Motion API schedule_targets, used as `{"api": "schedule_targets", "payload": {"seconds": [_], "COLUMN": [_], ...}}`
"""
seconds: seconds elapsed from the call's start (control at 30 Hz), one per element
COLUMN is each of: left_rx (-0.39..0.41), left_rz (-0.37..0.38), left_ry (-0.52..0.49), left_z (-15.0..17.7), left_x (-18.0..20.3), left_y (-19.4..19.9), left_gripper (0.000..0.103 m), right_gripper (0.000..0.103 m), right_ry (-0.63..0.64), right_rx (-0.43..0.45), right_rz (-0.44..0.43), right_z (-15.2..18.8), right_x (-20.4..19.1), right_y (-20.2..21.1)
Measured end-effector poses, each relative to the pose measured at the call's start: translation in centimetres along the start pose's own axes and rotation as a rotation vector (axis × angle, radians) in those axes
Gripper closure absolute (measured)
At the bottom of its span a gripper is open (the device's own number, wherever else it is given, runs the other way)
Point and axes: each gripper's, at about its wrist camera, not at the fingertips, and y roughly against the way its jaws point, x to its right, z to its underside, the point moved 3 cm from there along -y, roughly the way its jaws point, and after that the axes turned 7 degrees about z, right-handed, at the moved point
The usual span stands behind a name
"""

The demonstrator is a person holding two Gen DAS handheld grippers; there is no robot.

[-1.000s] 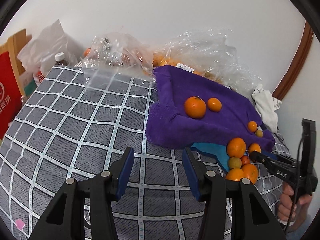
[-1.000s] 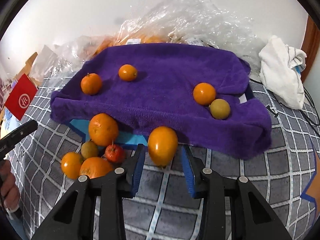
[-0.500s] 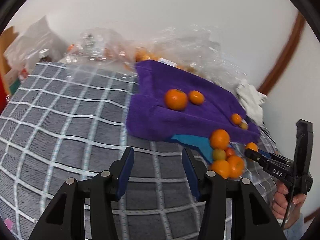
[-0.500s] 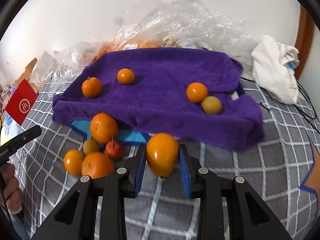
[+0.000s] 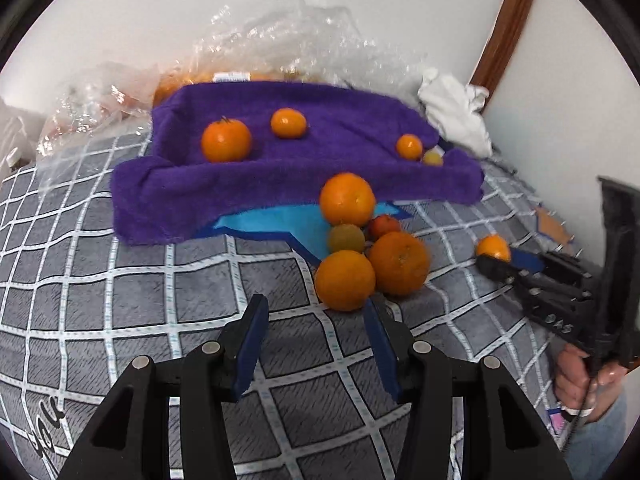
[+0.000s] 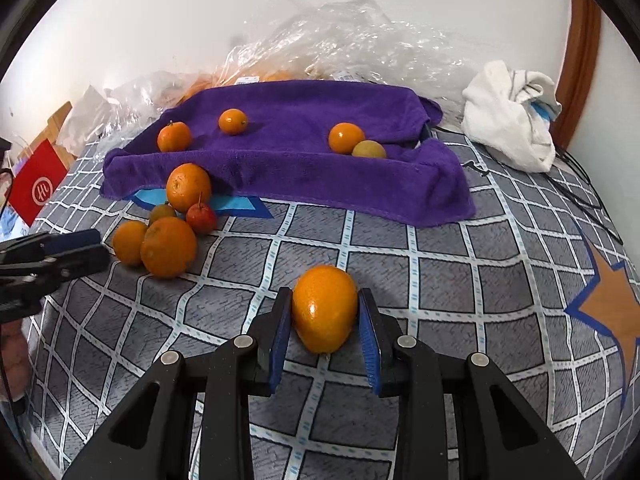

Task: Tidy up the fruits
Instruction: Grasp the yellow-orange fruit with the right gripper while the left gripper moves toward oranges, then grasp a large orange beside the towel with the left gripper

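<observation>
My right gripper [image 6: 325, 312] is shut on an oval orange [image 6: 324, 307] and holds it over the grey checked cloth; it shows at the right of the left wrist view [image 5: 493, 249]. My left gripper [image 5: 316, 322] is open and empty, just in front of a pile of fruit: several oranges [image 5: 345, 280], a greenish fruit [image 5: 346, 238] and a small red one [image 5: 383, 226]. A purple towel [image 5: 280, 168] lies beyond the pile and holds three oranges [image 6: 346, 138] and a yellowish fruit [image 6: 369, 149].
Clear plastic bags [image 6: 340, 48] with more oranges lie behind the towel against the wall. A white crumpled cloth [image 6: 510, 114] sits at the back right. A red box [image 6: 36, 188] stands at the left. An orange star [image 6: 612, 300] is printed on the cloth at right.
My right gripper closed on the oval orange and pulled it back from the towel's edge. My left gripper swung right and closer to the fruit pile, still open.
</observation>
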Motion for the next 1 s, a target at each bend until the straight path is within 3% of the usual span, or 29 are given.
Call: {"api": "schedule_targets", "payload": {"seconds": [0.4, 0.43, 0.5, 0.63, 0.83, 1.0], "left_rx": [0.005, 0.01, 0.015, 0.028, 0.113, 0.176], "left_rz": [-0.089, -0.09, -0.075, -0.021, 0.1, 0.118], "left_ry": [-0.053, -0.053, -0.054, -0.028, 0.059, 0.117], "left_z": [-1.2, -1.2, -1.2, -1.1, -1.0, -1.1], "left_x": [1.6, 1.6, 1.6, 1.3, -0.1, -1.2], "left_y": [-2.1, -2.1, -2.1, -1.8, -0.2, 1.0], "left_gripper": [0.056, 0.06, 0.07, 0.07, 0.07, 0.07], "right_gripper": [0.071, 0.071, 0.071, 0.071, 0.071, 0.071], "right_ry": [-0.031, -0.034, -0.036, -0.037, -0.037, -0.043], "right_rx": [-0.005, -0.005, -0.005, -0.006, -0.006, -0.002], "right_rz": [-0.006, -0.01, -0.014, -0.015, -0.017, -0.019], "right_z": [-0.1, -0.1, -0.1, -0.1, -0.1, -0.2], "right_x": [0.1, 0.2, 0.3, 0.3, 0.3, 0.4], "right_y": [-0.1, -0.2, -0.2, -0.2, -0.3, -0.2]}}
